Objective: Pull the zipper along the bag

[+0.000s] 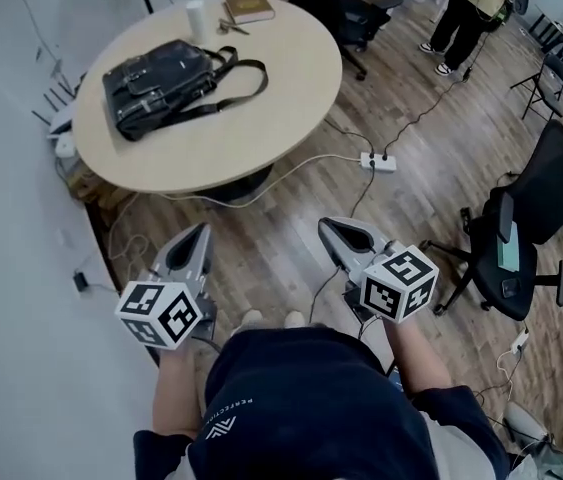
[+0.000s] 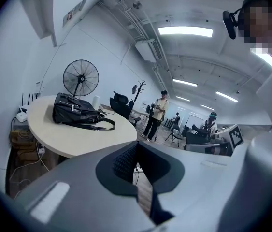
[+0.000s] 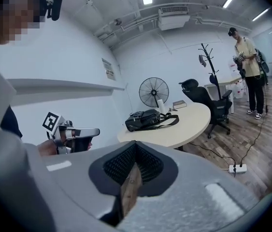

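1. The left tongs (image 1: 200, 231) are shut tight. Nothing is between the jaws.
2. The right tongs (image 1: 326, 225) are shut tight too, and they hold nothing.
3. That makes two tongs, one in each hand. Both are held low in front of the person and point toward the table. I think they are empty because the work has not begun yet.
4. The bag (image 1: 156, 86) is the thing to work on. It is black and lies on its side on the round table (image 1: 271, 118), well apart from both tongs. Its strap (image 1: 233, 76) is spread out beside it.
5. The zipper is too small to see from here. I think the person must step closer. Then one pair of tongs can hold the bag so it does not slide, and the other can pull the zipper tab.
6. On the table I count one bag, one book (image 1: 249, 6) and one white cup (image 1: 197, 18). The book and cup sit at the far edge, out of the way.
7. Around the room there is one fan (image 2: 80, 79), one power strip (image 1: 378, 161) on the floor and one person standing (image 1: 471, 8) far off.
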Demonstrator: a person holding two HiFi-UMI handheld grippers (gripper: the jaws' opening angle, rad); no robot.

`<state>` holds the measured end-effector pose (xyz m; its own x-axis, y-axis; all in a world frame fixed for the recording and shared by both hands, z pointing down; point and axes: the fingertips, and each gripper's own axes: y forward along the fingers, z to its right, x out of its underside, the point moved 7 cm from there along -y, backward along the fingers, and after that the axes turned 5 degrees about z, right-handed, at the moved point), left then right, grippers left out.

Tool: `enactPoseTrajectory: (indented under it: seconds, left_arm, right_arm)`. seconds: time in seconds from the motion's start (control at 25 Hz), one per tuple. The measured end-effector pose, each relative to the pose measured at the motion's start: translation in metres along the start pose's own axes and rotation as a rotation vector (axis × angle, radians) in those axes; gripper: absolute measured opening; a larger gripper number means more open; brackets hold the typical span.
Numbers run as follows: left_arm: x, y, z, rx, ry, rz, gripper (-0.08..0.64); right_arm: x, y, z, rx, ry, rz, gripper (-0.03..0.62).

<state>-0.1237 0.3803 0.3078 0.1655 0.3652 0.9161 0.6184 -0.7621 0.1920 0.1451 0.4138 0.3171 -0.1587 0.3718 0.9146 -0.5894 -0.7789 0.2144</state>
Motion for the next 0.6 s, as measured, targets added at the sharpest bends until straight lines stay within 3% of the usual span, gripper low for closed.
enactPoseTrajectory:
  seconds: [0.28,0.6]
  left_arm:
    - [0.012,-0.002,0.0,-0.056,-0.005,-0.034,0.017]
    - [-0.004,0.026,-0.046,-0.078,0.039,-0.054,0.017]
  right_arm:
    - [0.005,0.013,0.014,-0.025,-0.018,-0.006,0.003]
    - [-0.007,0.066,0.021,-0.023,-0.035,-0.006,0.005]
